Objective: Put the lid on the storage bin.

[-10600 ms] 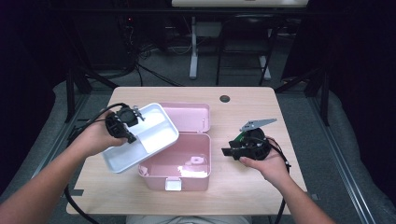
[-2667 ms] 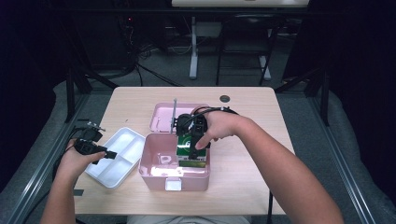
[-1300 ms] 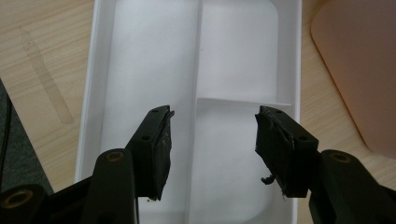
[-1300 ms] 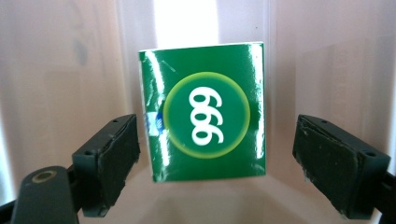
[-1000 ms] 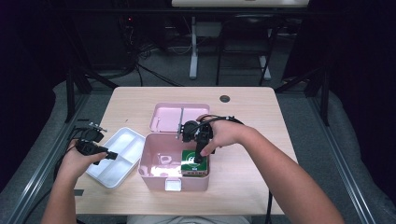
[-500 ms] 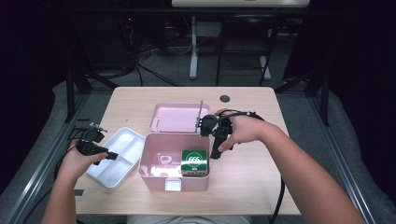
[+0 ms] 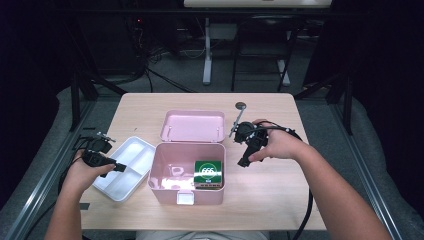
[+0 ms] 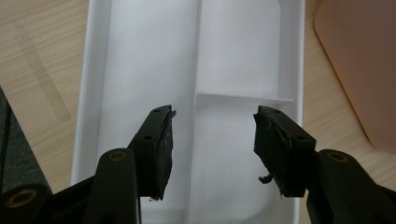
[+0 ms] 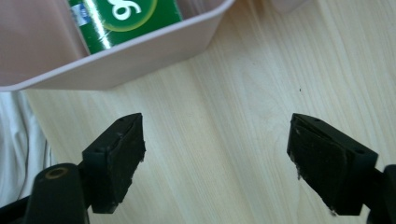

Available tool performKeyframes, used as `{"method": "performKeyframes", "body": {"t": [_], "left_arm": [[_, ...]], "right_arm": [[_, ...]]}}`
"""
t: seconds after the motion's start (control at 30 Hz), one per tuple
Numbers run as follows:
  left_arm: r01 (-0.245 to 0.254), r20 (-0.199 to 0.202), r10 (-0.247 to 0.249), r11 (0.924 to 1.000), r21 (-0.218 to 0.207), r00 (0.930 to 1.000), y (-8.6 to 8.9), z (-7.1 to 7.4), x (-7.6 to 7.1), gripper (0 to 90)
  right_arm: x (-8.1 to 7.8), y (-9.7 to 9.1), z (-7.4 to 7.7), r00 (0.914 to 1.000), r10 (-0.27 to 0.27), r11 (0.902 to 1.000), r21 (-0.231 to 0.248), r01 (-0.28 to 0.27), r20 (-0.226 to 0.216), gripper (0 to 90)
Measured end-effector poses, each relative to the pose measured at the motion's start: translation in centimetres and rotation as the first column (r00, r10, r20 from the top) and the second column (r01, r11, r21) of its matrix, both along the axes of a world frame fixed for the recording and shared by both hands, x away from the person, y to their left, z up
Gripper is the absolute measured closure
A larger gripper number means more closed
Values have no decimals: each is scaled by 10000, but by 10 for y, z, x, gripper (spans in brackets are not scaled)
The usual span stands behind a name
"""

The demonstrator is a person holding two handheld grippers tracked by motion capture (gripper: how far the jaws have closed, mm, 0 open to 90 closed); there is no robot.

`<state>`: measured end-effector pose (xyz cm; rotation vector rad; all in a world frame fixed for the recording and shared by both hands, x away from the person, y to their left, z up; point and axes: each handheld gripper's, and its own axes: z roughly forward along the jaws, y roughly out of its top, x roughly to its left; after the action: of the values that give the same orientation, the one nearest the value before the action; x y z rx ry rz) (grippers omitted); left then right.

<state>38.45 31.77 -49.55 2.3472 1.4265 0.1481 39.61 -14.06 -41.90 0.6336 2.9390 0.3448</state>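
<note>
We take the green rectangular pack with the white round emblem (image 7: 208,173) as the thing in hand. It lies flat on the floor of the open pink plastic box (image 7: 187,192), in the box's right-hand part, against the right wall. In the right gripper view a corner of the pack (image 9: 125,18) shows over the box's rounded pink rim (image 9: 140,60). We judge the pack is already stowed: nothing grips it and it sits square.

Beside the pack, in the box's left part, we see small pale pieces we cannot make out. The box's pink lid (image 7: 193,126) lies open flat on the far side of the box, joined at the back edge, so the inside is free from above.

The right gripper (image 7: 244,159) hangs just beside the box's right wall, over the bare pale wooden table (image 7: 260,200). Its jaws stand wide apart with nothing between them, only wood grain (image 9: 219,140) below. We read this as a released tool clear of the box rim.

To the left of the box, touching or nearly touching its left wall, lies the white plastic divided tray (image 7: 125,167). The left gripper (image 7: 118,167) rests over it, jaws spread, nothing held; its own view looks down on the tray's partitions (image 8: 196,98). We judge it is poised there to lift the tray and set it into the box over the pack.

Beyond the lid, a small dark round disc (image 7: 240,105) lies on the table.
</note>
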Motion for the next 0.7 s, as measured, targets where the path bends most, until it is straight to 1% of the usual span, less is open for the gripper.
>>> {"method": "performKeyframes", "body": {"t": [0.07, 0.1, 0.17, 0.2, 0.23, 0.3, 0.33, 0.37, 0.43, 0.47, 0.5, 0.53, 0.57, 0.6, 0.63, 0.67, 0.7], "left_arm": [[4, 2, -4, 10000, 26, 10000, 0, 0, 0, 473], [-3, 0, 3, 10000, 23, 10000, 0, 0, 0, 475], [5, -36, -5, 10000, 54, 10000, 0, 0, 0, 482], [-36, -11, 36, 10000, 56, 10000, 0, -1, 0, 485], [-95, -21, 95, 9999, 65, 10000, 0, -1, 0, 485], [-139, 24, 139, 9998, 123, 9999, 1, -1, 1, 494], [-181, 10, 181, 9997, 142, 9998, 2, -1, 1, 495], [-217, 27, 216, 9996, 163, 9998, 2, -1, 0, 500], [-213, 99, 212, 9996, 176, 9997, 4, 0, 0, 508], [-220, 193, 216, 9995, 205, 9996, 4, 0, 0, 517], [-238, 216, 234, 9995, 218, 9995, 5, 1, 0, 528], [-248, 258, 242, 9994, 236, 9994, 6, 1, 0, 534], [-295, 267, 289, 9993, 226, 9992, 6, 1, 0, 540], [-264, 279, 256, 9992, 295, 9993, 6, 1, 0, 540], [-276, 263, 267, 9991, 320, 9993, 6, 1, 0, 542], [-279, 265, 270, 9990, 343, 9993, 7, 1, 0, 545], [-301, 274, 292, 9990, 337, 9992, 6, 1, 0, 546]], "right_arm": [[0, -6, -4, 9992, -385, 9989, 265, 382, 89, 199], [0, -9, -8, 9981, -608, 9970, 491, 602, 103, 204], [0, -13, -13, 9958, -901, 9939, 650, 887, 188, 206], [-1, -16, -17, 9931, -1154, 9909, 718, 1137, 204, 208], [-1, -18, -19, 9916, -1258, 9892, 795, 1230, 311, 210], [-2, -23, -26, 9814, -1854, 9787, 995, 1798, 505, 215], [-2, -26, -30, 9741, -2167, 9719, 1086, 2090, 648, 215], [-2, -28, -33, 9675, -2423, 9647, 1241, 2322, 728, 216], [-2, -34, -38, 9514, -2959, 9462, 1626, 2797, 856, 224], [-2, -37, -41, 9389, -3301, 9319, 1923, 3076, 976, 237], [-3, -40, -44, 9244, -3686, 9146, 2160, 3417, 984, 247], [-3, -43, -47, 9153, -3890, 9043, 2332, 3577, 1045, 249], [-3, -48, -52, 8931, -4376, 8770, 2691, 3981, 1047, 257], [-4, -52, -55, 8802, -4648, 8583, 2926, 4215, 955, 260], [-5, -56, -59, 8700, -4875, 8386, 3170, 4430, 740, 262], [-7, -59, -63, 8590, -5093, 8163, 3458, 4627, 530, 263], [-8, -63, -67, 8482, -5286, 7964, 3656, 4818, 338, 263]]}}
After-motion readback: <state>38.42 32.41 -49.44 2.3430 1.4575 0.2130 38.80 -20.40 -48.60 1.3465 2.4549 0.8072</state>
